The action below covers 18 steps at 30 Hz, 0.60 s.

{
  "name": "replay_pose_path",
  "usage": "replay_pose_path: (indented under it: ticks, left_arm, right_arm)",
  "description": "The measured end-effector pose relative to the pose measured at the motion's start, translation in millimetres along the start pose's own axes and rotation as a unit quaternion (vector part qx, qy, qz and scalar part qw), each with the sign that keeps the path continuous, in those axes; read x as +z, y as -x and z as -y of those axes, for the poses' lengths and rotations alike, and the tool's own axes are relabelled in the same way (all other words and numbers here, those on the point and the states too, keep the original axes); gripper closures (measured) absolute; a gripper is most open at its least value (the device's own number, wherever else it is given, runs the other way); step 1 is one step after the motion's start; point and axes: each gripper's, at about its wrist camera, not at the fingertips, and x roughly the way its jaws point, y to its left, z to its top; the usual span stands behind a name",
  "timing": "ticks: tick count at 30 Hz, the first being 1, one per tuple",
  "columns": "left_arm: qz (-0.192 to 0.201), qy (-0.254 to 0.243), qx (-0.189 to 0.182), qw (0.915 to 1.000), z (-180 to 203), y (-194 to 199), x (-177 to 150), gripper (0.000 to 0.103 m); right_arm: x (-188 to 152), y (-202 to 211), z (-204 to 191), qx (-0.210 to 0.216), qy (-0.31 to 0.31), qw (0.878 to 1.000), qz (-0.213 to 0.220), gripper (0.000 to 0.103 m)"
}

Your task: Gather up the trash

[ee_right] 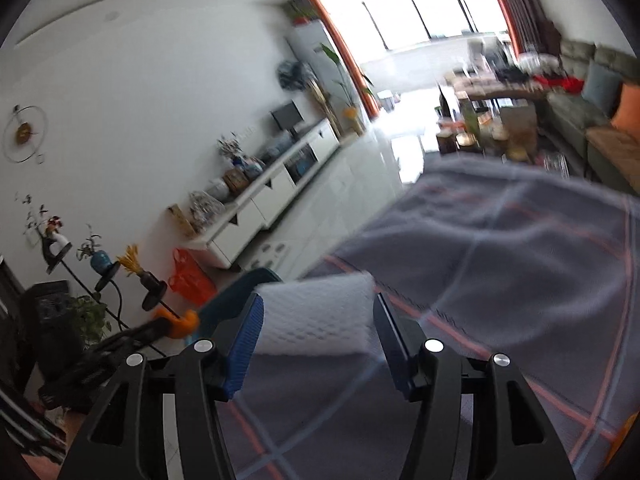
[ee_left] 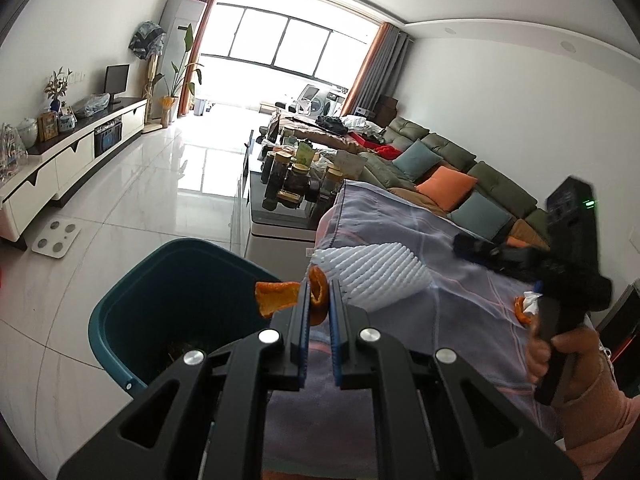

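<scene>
Your left gripper (ee_left: 319, 300) is clamped on a piece of orange peel (ee_left: 280, 294), held just above the teal trash bin (ee_left: 160, 280) beside the cloth-covered tabletop (ee_left: 460, 320). Your right gripper (ee_right: 318, 312) stands open, straddling the white foam fruit net (ee_right: 316, 316) lying on the tabletop.

No legible text, no readable labels, no brands or numbers in either view
</scene>
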Motion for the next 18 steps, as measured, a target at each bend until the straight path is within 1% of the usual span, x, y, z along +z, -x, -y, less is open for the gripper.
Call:
replay_pose_path:
  ticks: [2, 5, 7, 8, 9, 11, 18]
  left_arm:
    - [-0.002, 0.001, 0.002, 1.0000, -2, -1, -1, 0.093]
    - [-0.004, 0.003, 0.005, 1.0000, -5, 0, -1, 0.093]
    - [-0.005, 0.005, 0.007, 0.9999, -6, -1, -1, 0.093]
    - [-0.006, 0.007, 0.008, 0.9999, -8, -1, -2, 0.093]
    - [-0.007, 0.008, 0.010, 0.9999, -9, -3, -2, 0.093]
    - [-0.008, 0.011, 0.011, 0.9998, -10, -4, -2, 0.093]
    - [-0.009, 0.018, 0.022, 0.9995, -20, -7, -3, 0.093]
  right_arm:
    - [-2, -16, 11, -0.006, -0.021, 1.000, -0.023, 0.045]
    - [-5, -34, 19, 0.004, -0.042, 0.998, -0.049, 0.046]
    - [-5, -41, 17, 0.014, -0.042, 0.997, -0.057, 0.058]
    - [-5, -43, 16, 0.017, -0.040, 0.997, -0.060, 0.068]
    - [-6, -44, 15, 0.021, -0.036, 0.997, -0.063, 0.081]
    - [-6, -45, 9, 0.024, -0.026, 0.997, -0.065, 0.091]
    - [1, -35, -19, 0.047, 0.009, 0.998, -0.041, 0.093]
